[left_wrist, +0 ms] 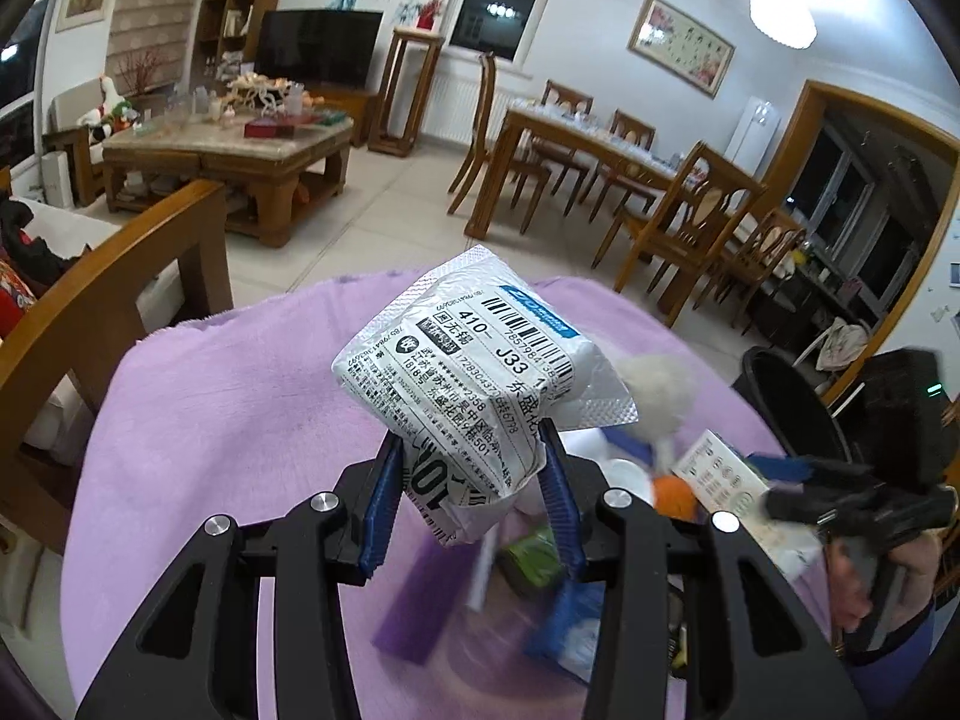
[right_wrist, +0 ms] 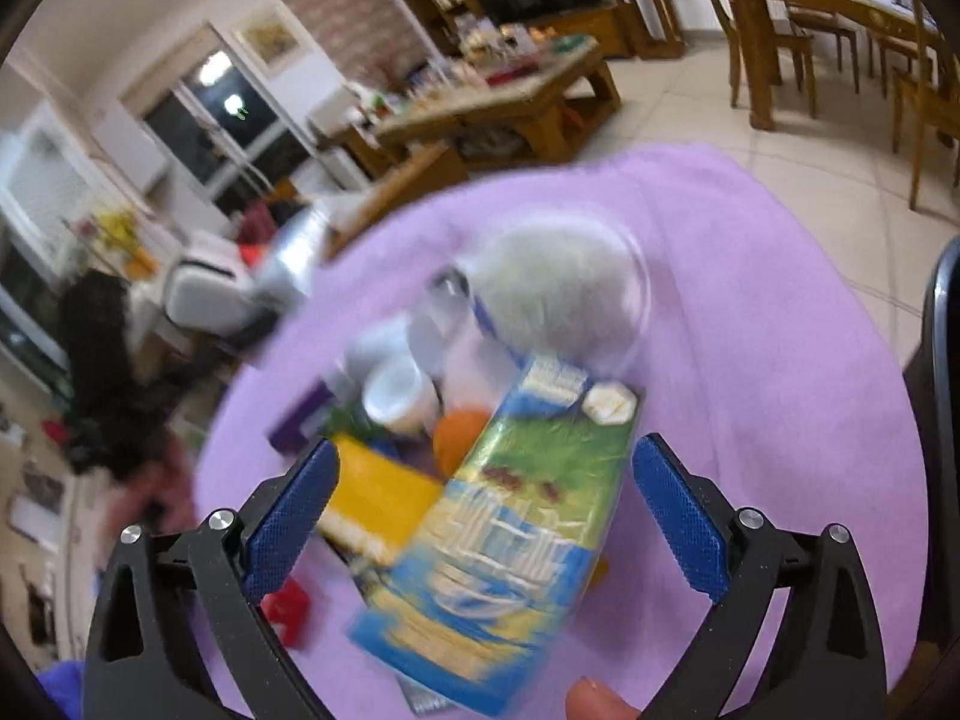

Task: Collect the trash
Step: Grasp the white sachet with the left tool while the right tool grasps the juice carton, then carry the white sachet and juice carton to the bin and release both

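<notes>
A: Two grippers up over the counter (left_wrist: 228,396), purple cloth across it. Leftmost first: left gripper (left_wrist: 474,474), jaws clamped on a crumpled grey mailer bag (left_wrist: 474,360), label side up, lifted clear of the cloth.

B: Hold looks low on the bag?

A: Yes, pinched near the bottom fold, most of the bag standing above the pads. Judgement: a thin film could slide out if the hand swings fast.

B: Middle of the counter?

A: Loose pile of trash: white cup (right_wrist: 399,393), orange piece (right_wrist: 459,438), a clear dome lid (right_wrist: 564,294) further back. Much is blurred.

B: Right side?

A: Right gripper (right_wrist: 480,516), jaws wide apart. A blue-green carton (right_wrist: 510,522) lies tilted between them; pads not touching it. A fingertip shows at the frame's bottom edge.

B: Bin?

A: Black bin (left_wrist: 792,402) off the counter's right edge.

B: Risks there?

A: Closing on the slanted carton may twist it free or knock the cup over
</notes>
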`<state>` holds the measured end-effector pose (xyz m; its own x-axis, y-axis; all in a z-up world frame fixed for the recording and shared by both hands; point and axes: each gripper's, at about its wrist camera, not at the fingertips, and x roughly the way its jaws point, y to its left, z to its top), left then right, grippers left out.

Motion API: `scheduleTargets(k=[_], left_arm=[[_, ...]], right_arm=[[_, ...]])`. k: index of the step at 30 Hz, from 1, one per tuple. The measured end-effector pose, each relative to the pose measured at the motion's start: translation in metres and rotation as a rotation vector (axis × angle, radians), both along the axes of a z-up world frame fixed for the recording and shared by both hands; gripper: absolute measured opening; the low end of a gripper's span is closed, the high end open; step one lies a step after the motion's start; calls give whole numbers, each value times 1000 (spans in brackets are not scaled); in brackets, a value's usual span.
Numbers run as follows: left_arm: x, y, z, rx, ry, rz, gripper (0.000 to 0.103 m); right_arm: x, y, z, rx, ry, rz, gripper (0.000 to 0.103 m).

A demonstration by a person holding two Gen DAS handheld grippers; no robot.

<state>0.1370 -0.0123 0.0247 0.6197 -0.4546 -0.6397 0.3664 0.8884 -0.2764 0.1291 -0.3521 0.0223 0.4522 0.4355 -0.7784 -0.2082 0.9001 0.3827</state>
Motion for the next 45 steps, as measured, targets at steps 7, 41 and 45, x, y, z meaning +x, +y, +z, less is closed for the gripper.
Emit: scheduleTargets(k=[7,41,45], left_arm=[[-30,2,18,-26,-61,-32,42],[-53,-214,36,-86,-118,-320,43],[-45,-254,24,-90,-76,-375,42]], right_arm=[[-17,7,-5,-58,-22,6,55],[-129,-237,86,35,-432,-296,51],[-135,-286,66,29,-402,-379,51]])
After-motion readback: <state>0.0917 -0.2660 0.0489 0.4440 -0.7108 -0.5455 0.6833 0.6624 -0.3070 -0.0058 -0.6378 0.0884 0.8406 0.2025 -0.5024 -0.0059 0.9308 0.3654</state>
